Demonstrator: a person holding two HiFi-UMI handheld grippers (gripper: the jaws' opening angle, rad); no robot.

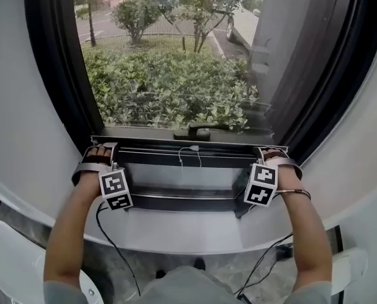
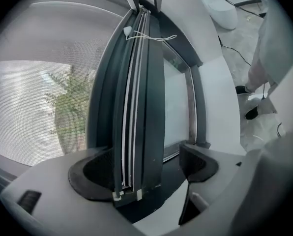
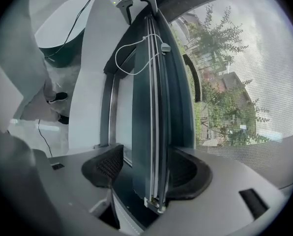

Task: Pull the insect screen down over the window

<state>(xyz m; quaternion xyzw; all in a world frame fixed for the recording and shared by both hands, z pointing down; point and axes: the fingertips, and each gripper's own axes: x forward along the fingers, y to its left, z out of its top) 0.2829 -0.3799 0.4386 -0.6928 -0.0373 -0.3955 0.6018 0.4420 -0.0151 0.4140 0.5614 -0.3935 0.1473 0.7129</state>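
The insect screen's dark bottom bar (image 1: 188,152) lies low across the window, just above the lower frame, and a white pull cord (image 1: 190,154) hangs from its middle. The mesh (image 1: 176,75) covers the pane above it. My left gripper (image 1: 100,149) sits at the bar's left end and my right gripper (image 1: 271,152) at its right end. In the left gripper view the bar (image 2: 136,107) runs between the jaws of the left gripper (image 2: 144,168), against one pad and with a gap to the other. The right gripper (image 3: 151,168) straddles the bar (image 3: 154,107) the same way. Both are open.
A black window handle (image 1: 198,132) sits just beyond the bar. The white sill (image 1: 188,230) curves below the frame. Cables (image 1: 116,252) hang from both grippers to the floor. A white rounded seat (image 1: 5,252) is at lower left.
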